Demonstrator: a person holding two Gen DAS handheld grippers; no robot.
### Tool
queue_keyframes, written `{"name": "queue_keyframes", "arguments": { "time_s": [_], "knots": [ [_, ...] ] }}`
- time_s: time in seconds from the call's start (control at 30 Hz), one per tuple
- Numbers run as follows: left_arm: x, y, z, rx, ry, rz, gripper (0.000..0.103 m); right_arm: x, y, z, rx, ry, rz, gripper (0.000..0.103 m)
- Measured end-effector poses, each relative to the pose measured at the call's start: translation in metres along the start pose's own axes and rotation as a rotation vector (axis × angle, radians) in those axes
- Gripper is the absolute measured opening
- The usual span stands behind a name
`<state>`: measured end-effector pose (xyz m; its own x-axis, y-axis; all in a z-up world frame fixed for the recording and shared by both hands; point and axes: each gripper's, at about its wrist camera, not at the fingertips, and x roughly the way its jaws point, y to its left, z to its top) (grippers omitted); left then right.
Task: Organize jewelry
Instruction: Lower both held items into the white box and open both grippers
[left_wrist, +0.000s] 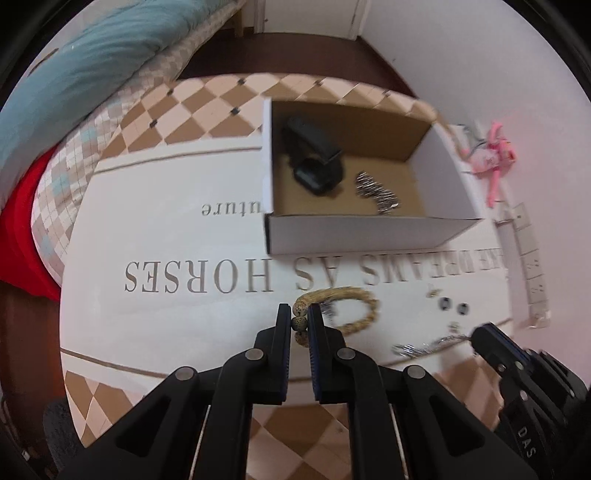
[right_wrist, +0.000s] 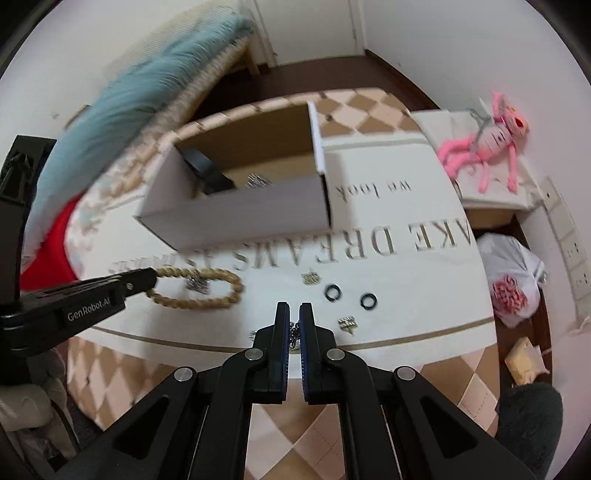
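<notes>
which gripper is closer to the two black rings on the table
Right. The right gripper, shut on a silver chain, sits just left of the black rings. The left gripper is farther left, clamped on the beaded bracelet.

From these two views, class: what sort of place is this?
Probably a bedroom at home: a bed with a teal quilt, a pink plush toy, and a cloth-covered table holding an open cardboard box.
</notes>
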<state>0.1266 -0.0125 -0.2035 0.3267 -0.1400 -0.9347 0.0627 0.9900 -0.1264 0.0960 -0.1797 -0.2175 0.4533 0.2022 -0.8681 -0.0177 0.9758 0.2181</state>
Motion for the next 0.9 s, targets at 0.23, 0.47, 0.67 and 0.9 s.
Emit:
{"name": "queue_keyframes", "arguments": {
  "time_s": [0.23, 0.47, 0.67, 0.9],
  "knots": [
    [-0.048, -0.003, 0.014, 0.027, -0.073, -0.064, 0.006, -0.039, 0.007, 0.016, 0.009, -0.057, 0.098, 0.005],
    [-0.092, -0.004, 0.053, 0.056, -0.159, -0.099, 0.006, -0.075, 0.018, 0.060, -0.014, -0.121, 0.176, 0.005],
    [-0.095, -0.001, 0.097, 0.058, -0.187, -0.085, 0.006, -0.081, 0.031, 0.113, -0.083, -0.170, 0.162, 0.005],
    [-0.049, 0.004, 0.136, 0.048, -0.081, -0.092, 0.006, -0.030, 0.037, 0.166, -0.130, -0.095, 0.081, 0.005]
  ]
}}
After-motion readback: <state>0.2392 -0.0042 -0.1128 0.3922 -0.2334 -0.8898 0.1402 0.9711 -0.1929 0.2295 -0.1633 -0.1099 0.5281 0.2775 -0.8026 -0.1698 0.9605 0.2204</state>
